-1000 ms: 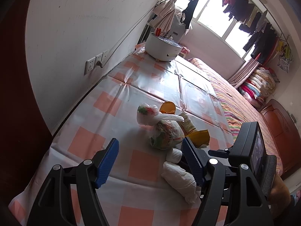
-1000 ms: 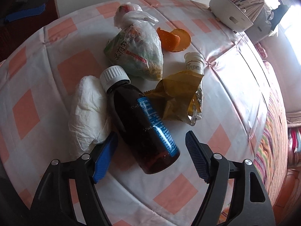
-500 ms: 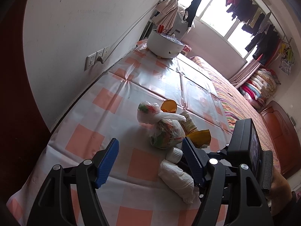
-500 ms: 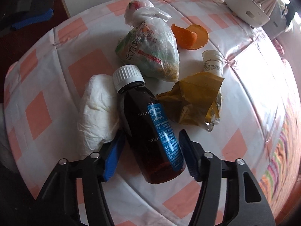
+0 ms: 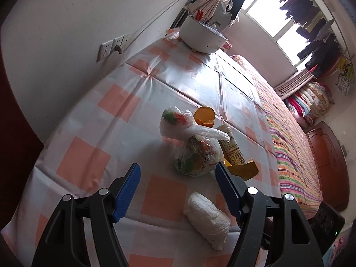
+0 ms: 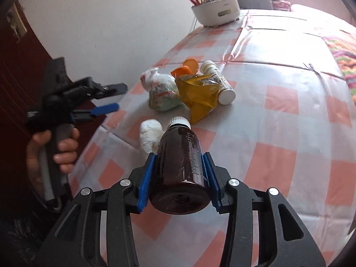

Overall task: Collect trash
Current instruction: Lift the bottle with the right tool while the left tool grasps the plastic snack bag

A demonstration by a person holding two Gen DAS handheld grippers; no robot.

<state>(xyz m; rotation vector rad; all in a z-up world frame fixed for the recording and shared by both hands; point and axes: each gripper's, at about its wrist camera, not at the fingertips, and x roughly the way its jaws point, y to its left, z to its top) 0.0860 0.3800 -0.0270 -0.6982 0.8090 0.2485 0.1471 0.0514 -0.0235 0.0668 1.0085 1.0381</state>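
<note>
Only the right wrist view shows the brown bottle (image 6: 180, 166): the right gripper (image 6: 179, 178) is clamped on its body with both blue pads pressed to its sides, the bottle raised off the table (image 6: 278, 115), white cap pointing away toward the rest of the trash. That view also takes in the left gripper (image 6: 109, 98) from the side, held in a hand (image 6: 53, 146) off the table's near left edge. The left wrist view shows the left gripper (image 5: 176, 185) with its jaws spread wide, nothing between them, above the near edge. Beyond it lie the white wad (image 5: 208, 219), the knotted plastic bag (image 5: 195, 153), the yellow wrapper (image 5: 241, 170), the orange peel (image 5: 204, 116) and the small white-capped bottle (image 5: 231, 146). The small bottle and wrapper are partly hidden behind the bag there; the label print is unreadable. A second ago the brown bottle lay on the cloth beside the wad with the right jaws open around it; now it is gripped and lifted.
</note>
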